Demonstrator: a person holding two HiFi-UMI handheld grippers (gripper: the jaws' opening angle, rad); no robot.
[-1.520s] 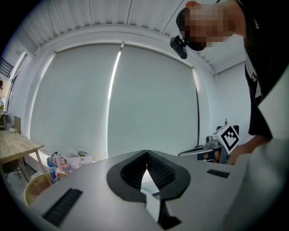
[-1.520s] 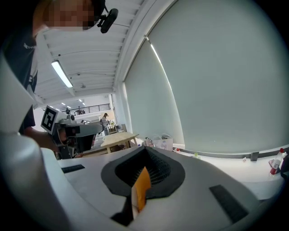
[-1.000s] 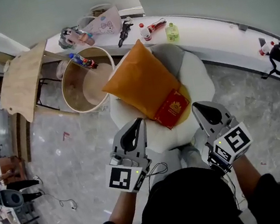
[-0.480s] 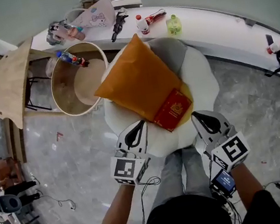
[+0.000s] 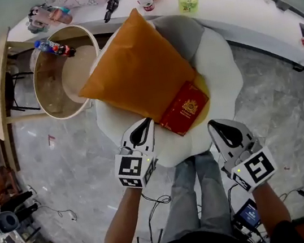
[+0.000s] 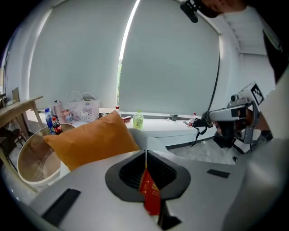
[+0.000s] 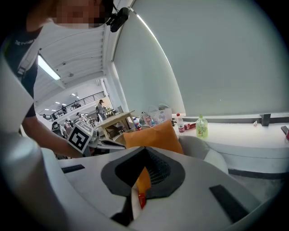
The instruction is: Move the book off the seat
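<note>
Bright, even indoor light, faint shadows, sharp focus, fisheye bending at edges

Head view steeply down, gripper views forward, sharing book [image 5: 184, 109], pillow [image 5: 131, 64]

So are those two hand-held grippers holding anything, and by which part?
Nothing is held. The left hand-held gripper and right hand-held gripper are both shut and empty, short of the red book lying on the seat.

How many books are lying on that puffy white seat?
1. A red book lies near the front of the white seat, right against the lower edge of the orange cushion. Another could be hidden under the cushion.
</note>
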